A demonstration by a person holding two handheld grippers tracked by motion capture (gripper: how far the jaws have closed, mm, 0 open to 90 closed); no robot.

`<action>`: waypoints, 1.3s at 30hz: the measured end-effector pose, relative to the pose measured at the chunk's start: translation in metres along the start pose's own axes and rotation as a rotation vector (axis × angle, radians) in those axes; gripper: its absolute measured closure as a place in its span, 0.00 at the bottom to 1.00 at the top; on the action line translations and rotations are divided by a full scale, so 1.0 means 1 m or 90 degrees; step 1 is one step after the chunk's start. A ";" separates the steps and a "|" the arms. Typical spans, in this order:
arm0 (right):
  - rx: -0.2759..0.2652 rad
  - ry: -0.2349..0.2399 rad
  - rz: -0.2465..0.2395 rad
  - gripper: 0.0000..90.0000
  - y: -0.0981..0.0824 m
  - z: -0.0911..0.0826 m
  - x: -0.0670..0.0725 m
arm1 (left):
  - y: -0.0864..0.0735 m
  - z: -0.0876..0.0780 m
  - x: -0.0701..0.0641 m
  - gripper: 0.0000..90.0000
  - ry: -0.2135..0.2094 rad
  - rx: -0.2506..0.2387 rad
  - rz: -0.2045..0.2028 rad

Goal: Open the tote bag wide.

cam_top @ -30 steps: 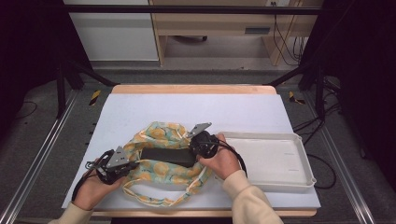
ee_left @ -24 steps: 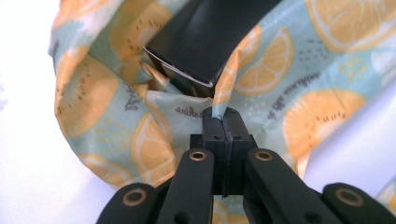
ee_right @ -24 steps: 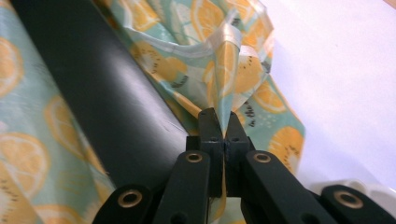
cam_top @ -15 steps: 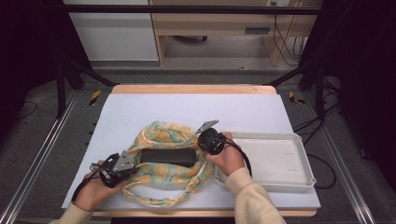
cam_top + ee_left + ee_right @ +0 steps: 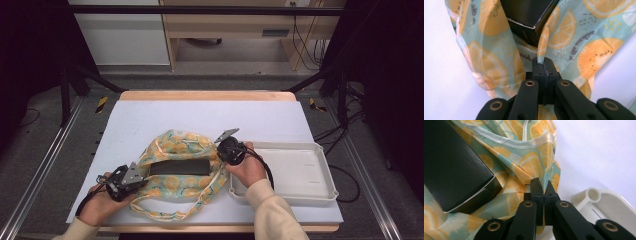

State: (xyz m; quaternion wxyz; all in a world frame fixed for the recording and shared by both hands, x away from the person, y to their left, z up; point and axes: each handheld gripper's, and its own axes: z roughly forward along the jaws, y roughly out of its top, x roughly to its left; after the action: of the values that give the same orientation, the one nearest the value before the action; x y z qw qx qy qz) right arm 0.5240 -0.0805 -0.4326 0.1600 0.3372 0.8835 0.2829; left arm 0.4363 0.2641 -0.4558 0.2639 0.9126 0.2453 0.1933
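Bag lies mid-table, box inside it, tray at its 3 o'clock. My left gripper pinches bag fabric at 8 o'clock; my right gripper clamps its rim at 2 o'clock.

The wooden-edged table with a pale lavender mat bears an orange-print fabric bag and a white plastic tray.

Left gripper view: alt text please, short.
The hand-held gripper is shut on an edge of a bag printed with orange slices. A black box sits in the bag just beyond, on a white table.
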 end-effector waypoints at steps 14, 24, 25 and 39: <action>0.004 0.000 0.002 1.00 -0.003 -0.002 -0.001 | -0.004 -0.001 0.001 1.00 0.005 0.005 0.000; -0.041 0.003 0.011 0.66 -0.008 -0.013 0.007 | -0.003 -0.011 0.000 0.77 0.004 -0.064 -0.019; -0.052 0.000 0.013 0.63 -0.008 -0.017 0.008 | -0.002 -0.013 0.001 0.74 0.001 -0.072 -0.023; -0.166 0.012 0.007 0.80 -0.015 -0.058 0.039 | 0.020 -0.033 0.000 0.77 -0.011 -0.193 -0.088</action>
State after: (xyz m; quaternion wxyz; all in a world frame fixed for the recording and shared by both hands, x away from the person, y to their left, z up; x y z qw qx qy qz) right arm 0.4607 -0.0859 -0.3992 0.1925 0.3156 0.8390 0.3992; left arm 0.4274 0.2622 -0.4182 0.4136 0.8448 0.2732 0.2015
